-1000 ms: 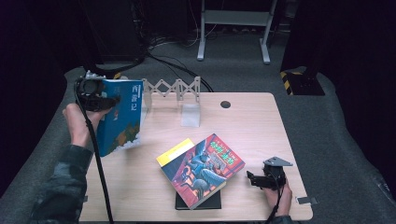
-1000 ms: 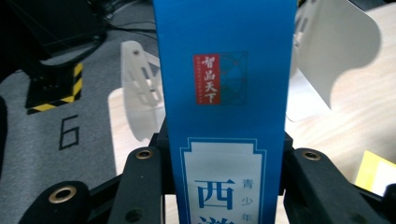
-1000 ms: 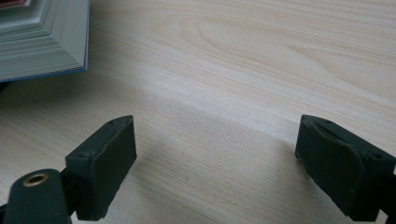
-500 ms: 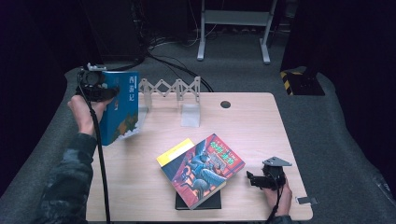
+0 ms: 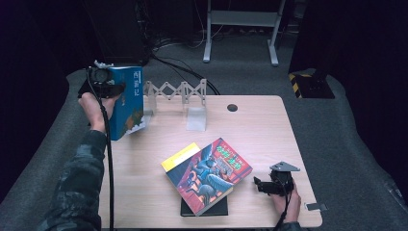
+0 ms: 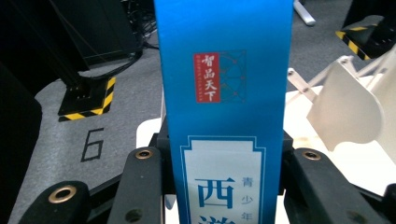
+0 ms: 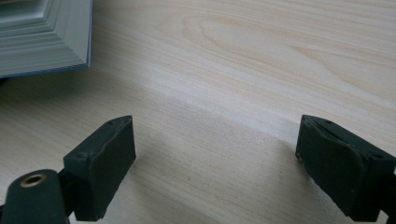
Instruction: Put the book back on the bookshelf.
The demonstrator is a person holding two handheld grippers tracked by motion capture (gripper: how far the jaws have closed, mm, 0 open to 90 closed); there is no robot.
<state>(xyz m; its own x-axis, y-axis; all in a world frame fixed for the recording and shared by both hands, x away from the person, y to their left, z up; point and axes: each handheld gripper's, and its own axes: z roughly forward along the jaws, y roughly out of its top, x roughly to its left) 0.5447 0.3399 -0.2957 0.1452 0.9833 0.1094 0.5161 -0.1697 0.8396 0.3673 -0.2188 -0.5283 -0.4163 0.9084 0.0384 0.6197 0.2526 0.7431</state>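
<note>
The left gripper [image 5: 103, 82] is clamped on the spine of a blue book [image 5: 129, 101], with one jaw on each side. The book stands upright at the left end of the white folding rack [image 5: 175, 91], close beside it; whether its lower edge touches the table [image 5: 269, 130] is hard to tell. In the left gripper view the spine [image 6: 224, 93] is cut off at top and bottom, so the title is partly readable only.

The right gripper [image 5: 262, 185] rests low on the table, far from the rack, jaws spread wide with nothing between. The colourful book [image 5: 211, 173] lies beside it on a stack, covering most of a yellow book [image 5: 179, 158] and a black one [image 5: 204, 209].
</note>
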